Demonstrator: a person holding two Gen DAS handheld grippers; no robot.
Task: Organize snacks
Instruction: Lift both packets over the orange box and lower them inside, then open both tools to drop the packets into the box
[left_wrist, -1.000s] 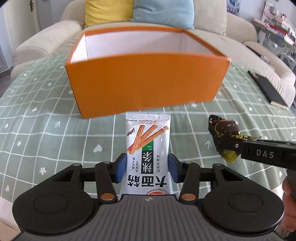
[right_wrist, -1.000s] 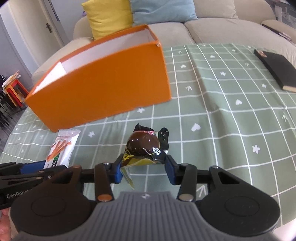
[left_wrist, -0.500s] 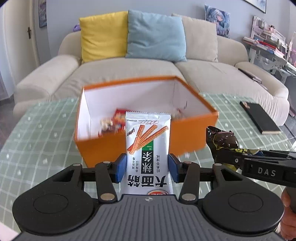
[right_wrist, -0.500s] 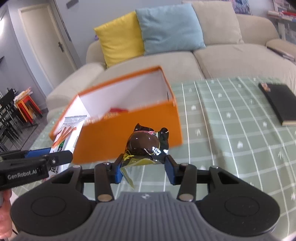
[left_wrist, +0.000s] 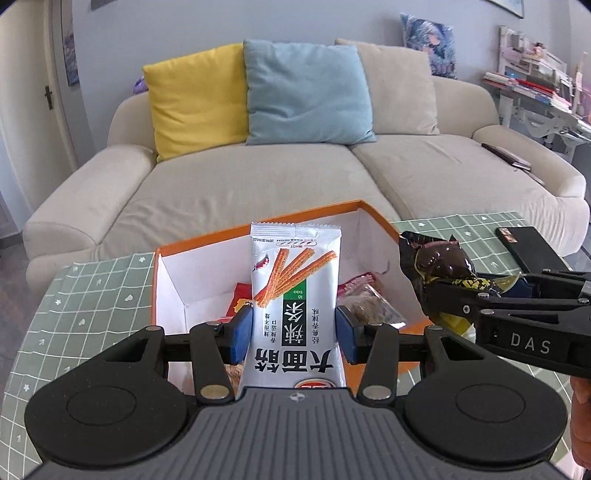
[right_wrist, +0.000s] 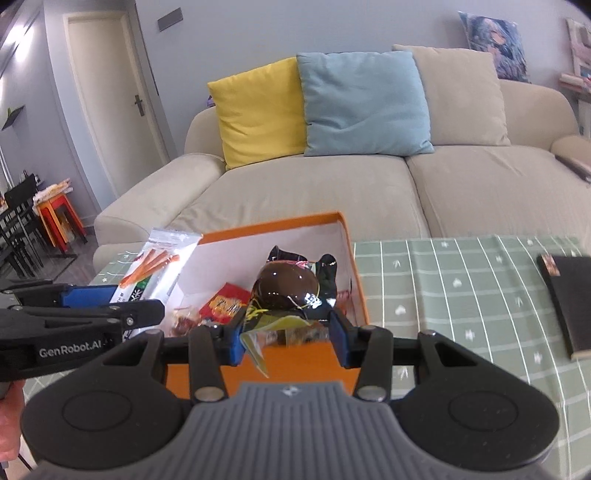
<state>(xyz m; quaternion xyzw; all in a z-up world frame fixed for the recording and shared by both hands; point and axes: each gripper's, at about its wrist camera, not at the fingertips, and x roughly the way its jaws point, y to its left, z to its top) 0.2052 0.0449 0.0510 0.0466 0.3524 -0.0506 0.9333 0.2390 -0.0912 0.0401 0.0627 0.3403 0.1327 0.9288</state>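
My left gripper (left_wrist: 294, 334) is shut on a white packet of orange snack sticks (left_wrist: 295, 291), held upright above the near wall of the orange box (left_wrist: 157, 291). In the right wrist view the same packet (right_wrist: 159, 269) hangs over the box's left side. My right gripper (right_wrist: 288, 338) is shut on a dark brown wrapped snack with a yellow flap (right_wrist: 288, 290), above the box's near wall (right_wrist: 306, 363). That snack (left_wrist: 439, 264) also shows at the right of the left wrist view. Inside the white-lined box lie several packets, one red (right_wrist: 225, 302).
The box stands on a table with a green checked cloth (right_wrist: 461, 288). A black notebook (right_wrist: 569, 299) lies at the table's right. Behind the table is a beige sofa (left_wrist: 258, 184) with a yellow and a blue cushion.
Both grippers have risen with their snacks and moved toward the box. The box's outer front wall filled the views before; now I look down into its open top.
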